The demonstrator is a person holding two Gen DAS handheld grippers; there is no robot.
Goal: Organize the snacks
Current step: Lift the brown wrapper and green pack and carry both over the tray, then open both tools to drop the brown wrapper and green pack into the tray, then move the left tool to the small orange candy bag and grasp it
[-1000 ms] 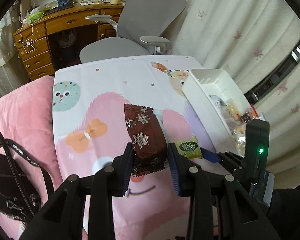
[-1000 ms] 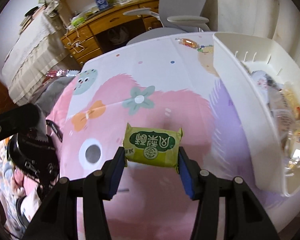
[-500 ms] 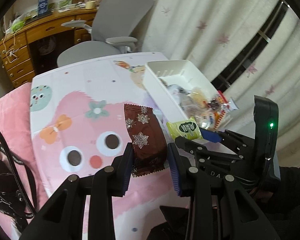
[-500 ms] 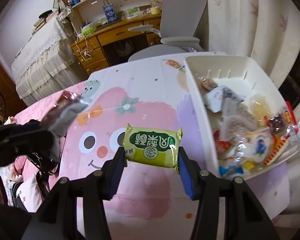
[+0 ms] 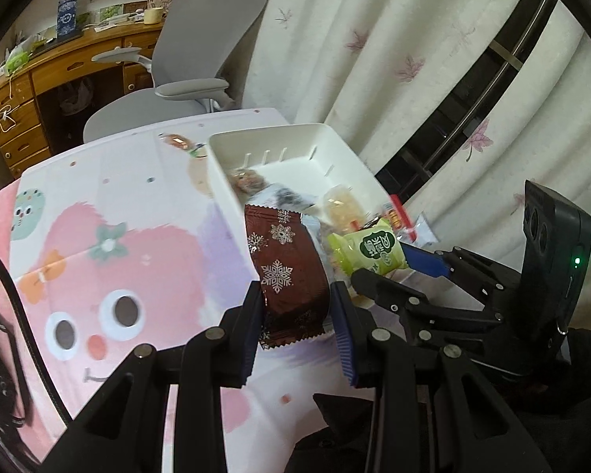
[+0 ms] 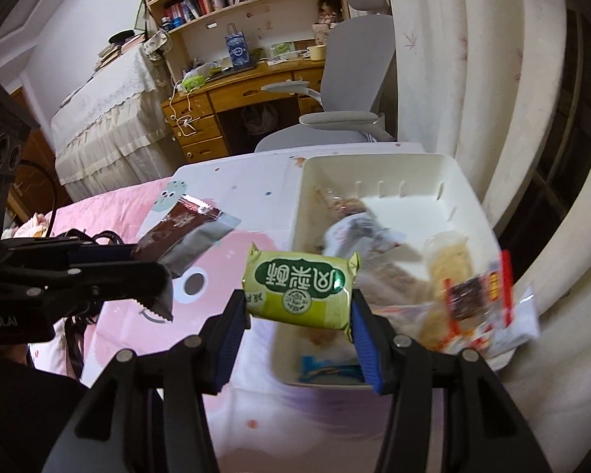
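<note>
The jaws of the left gripper [image 5: 297, 315] are clenched on a brown packet [image 5: 285, 268] printed with white snowflakes; the blue pads press its two long edges near the lower end, and the rest of the packet stands up and away beyond the tips. The jaws of the right gripper [image 6: 299, 315] are grasping a green packet [image 6: 299, 289], pads against its two short ends, so that it lies crosswise between the tips with its printed face towards the camera.

Both packets are held in the air above the tabletop [image 5: 138, 213], which is covered with a pink cartoon cloth. Beyond the left jaws and a little to their right lies a white bin [image 5: 295, 138]; the brown packet's far end overlaps the bin's near wall in that view. In the right wrist view the bin [image 6: 378, 165] lies straight ahead of the jaws and to their right, and the green packet hangs over its near left corner. Inside the bin is a heap of wrapped snacks [image 6: 453, 287], mostly towards the near end, blurred.

The right gripper, with the green packet [image 5: 368, 252], shows just right of the left jaws; the left gripper [image 6: 153, 272], with the brown packet [image 6: 185, 232], shows left of the right jaws.
</note>
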